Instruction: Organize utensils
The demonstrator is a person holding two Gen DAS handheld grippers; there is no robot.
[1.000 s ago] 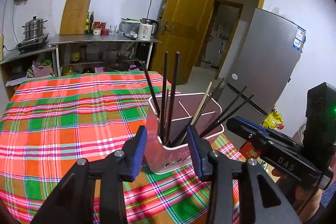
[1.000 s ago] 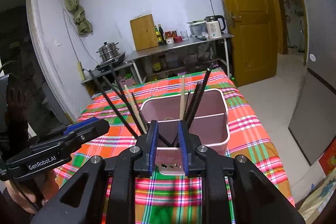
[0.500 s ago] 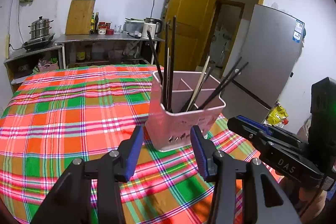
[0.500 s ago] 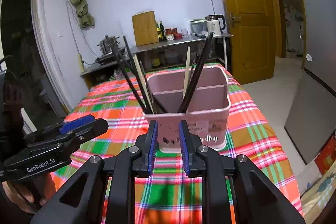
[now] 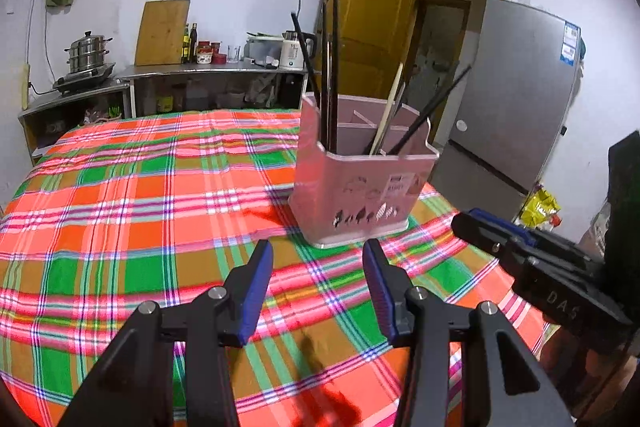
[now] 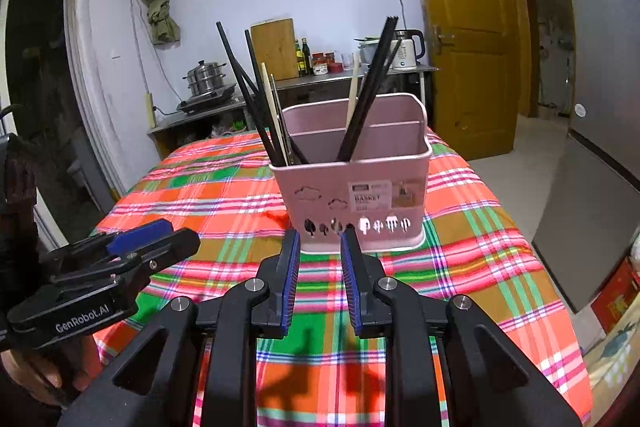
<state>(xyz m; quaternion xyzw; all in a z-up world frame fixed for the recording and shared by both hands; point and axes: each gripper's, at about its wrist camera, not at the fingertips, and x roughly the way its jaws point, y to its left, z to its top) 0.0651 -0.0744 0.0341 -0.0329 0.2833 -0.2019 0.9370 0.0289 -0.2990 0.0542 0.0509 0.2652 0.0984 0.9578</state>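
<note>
Both grippers, left (image 5: 318, 267) and right (image 6: 320, 255), are released and empty; the pink plastic divided utensil basket (image 6: 352, 195) keeps the black and wooden chopsticks (image 6: 368, 95) upright.

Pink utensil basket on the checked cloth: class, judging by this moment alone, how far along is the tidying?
Done: chopsticks stand sorted in the pink basket, and no loose utensils show on the checked cloth. In hand: nothing; the left gripper and right gripper are both open and empty, short of the basket. Left: seemingly nothing visible here, though parts of the table are out of view.
</note>
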